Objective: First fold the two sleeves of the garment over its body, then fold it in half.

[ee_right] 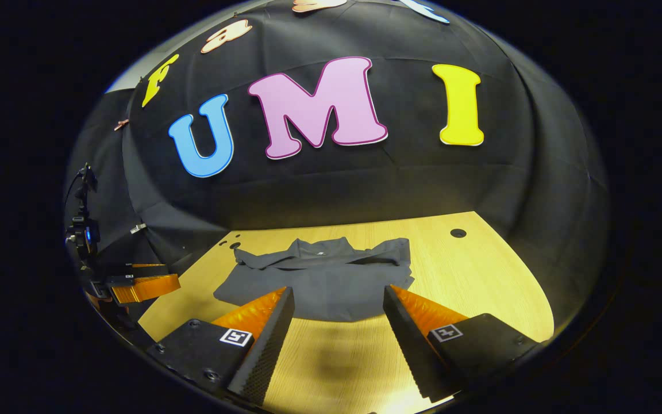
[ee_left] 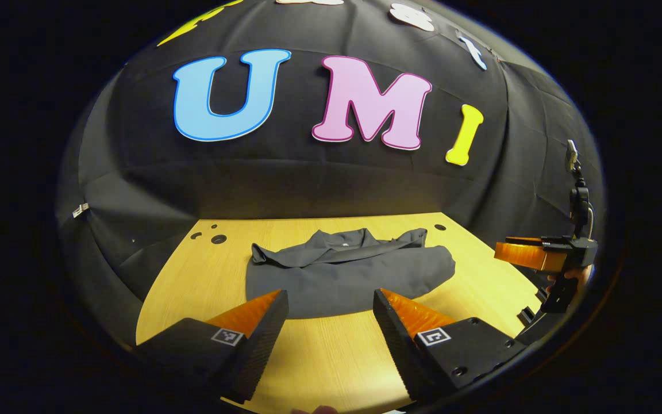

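1. The garment (ee_left: 342,276) is seen lying on the wooden worktop (ee_left: 331,356), towards the far edge near the booth wall, collar end away from the grippers.
2. Sleeves appear already laid across the body: a band of cloth is seen running over the upper part, and the outline is compact. This is hedged, since the dark fabric hides the fold lines at this range.
3. If so, the half-fold is judged to be the step left; the hem nearest the grippers is still flat on the worktop.
4. The left gripper (ee_left: 331,322) is held above bare worktop just short of the near hem, fingers apart, nothing between them.
5. The right gripper (ee_right: 339,322) is held likewise, fingers apart and empty, aimed at the same near edge in the right gripper view.
6. The two are placed side by side, probably so that each can take one hem corner and the hem can be lifted evenly towards the collar.
7. The right gripper is also seen at the right edge of the left gripper view, carried by a hand (ee_left: 572,279).
8. Risk: one layer only may be pinched at the hem, so the fold could drag askew.
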`<act>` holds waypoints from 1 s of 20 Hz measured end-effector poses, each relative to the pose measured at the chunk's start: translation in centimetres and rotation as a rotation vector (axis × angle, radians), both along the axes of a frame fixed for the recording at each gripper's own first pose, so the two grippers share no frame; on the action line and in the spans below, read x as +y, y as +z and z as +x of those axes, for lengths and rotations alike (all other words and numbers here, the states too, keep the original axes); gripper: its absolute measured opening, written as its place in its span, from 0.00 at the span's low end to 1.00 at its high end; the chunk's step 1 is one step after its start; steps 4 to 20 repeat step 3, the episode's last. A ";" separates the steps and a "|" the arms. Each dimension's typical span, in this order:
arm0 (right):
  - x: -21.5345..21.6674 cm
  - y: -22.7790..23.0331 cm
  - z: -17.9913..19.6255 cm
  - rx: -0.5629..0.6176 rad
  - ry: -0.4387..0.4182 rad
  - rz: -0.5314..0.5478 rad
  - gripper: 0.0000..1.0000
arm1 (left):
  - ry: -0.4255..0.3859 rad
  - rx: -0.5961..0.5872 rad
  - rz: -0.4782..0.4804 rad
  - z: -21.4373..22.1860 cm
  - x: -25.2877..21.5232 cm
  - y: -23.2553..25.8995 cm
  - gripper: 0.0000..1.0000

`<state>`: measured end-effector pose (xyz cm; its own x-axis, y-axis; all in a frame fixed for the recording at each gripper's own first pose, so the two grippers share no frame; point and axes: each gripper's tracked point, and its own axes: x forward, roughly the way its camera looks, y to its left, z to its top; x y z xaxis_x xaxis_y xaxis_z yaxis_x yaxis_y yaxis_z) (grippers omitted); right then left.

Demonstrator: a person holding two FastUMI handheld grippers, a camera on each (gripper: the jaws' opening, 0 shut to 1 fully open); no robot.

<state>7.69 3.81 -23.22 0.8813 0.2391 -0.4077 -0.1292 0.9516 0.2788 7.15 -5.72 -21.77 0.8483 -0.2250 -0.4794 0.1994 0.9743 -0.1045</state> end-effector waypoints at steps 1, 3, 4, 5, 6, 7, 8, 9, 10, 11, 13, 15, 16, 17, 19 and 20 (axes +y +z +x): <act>0.0 0.0 -0.1 0.004 0.002 -0.002 0.96 | -0.004 0.003 -0.001 0.0 -0.2 -0.1 0.94; 0.1 0.0 -0.2 0.005 0.004 -0.001 0.96 | -0.009 0.003 -0.002 0.0 -0.5 -0.1 0.94; 0.1 0.0 -0.2 0.005 0.004 -0.001 0.96 | -0.009 0.003 -0.002 0.0 -0.5 -0.1 0.94; 0.1 0.0 -0.2 0.005 0.004 -0.001 0.96 | -0.009 0.003 -0.002 0.0 -0.5 -0.1 0.94; 0.1 0.0 -0.2 0.005 0.004 -0.001 0.96 | -0.009 0.003 -0.002 0.0 -0.5 -0.1 0.94; 0.1 0.0 -0.2 0.005 0.004 -0.001 0.96 | -0.009 0.003 -0.002 0.0 -0.5 -0.1 0.94; 0.1 0.0 -0.2 0.005 0.004 -0.001 0.96 | -0.009 0.003 -0.002 0.0 -0.5 -0.1 0.94; 0.1 0.0 -0.2 0.005 0.004 -0.001 0.96 | -0.009 0.003 -0.002 0.0 -0.5 -0.1 0.94; 0.1 0.0 -0.2 0.005 0.004 -0.001 0.96 | -0.009 0.003 -0.002 0.0 -0.5 -0.1 0.94; 0.1 0.0 -0.2 0.005 0.004 -0.001 0.96 | -0.009 0.003 -0.002 0.0 -0.5 -0.1 0.94; 0.1 0.0 -0.2 0.005 0.004 -0.001 0.96 | -0.009 0.003 -0.002 0.0 -0.5 -0.1 0.94; 0.1 0.0 -0.2 0.005 0.004 -0.001 0.96 | -0.009 0.003 -0.002 0.0 -0.5 -0.1 0.94; 0.1 0.0 -0.2 0.005 0.004 -0.001 0.96 | -0.009 0.003 -0.002 0.0 -0.5 -0.1 0.94; 0.1 0.0 -0.2 0.005 0.004 -0.001 0.96 | -0.009 0.003 -0.002 0.0 -0.5 -0.1 0.94; 0.1 0.0 -0.2 0.005 0.004 -0.001 0.96 | -0.009 0.003 -0.002 0.0 -0.5 -0.1 0.94; 0.1 0.0 -0.2 0.005 0.004 -0.001 0.96 | -0.009 0.003 -0.002 0.0 -0.5 -0.1 0.94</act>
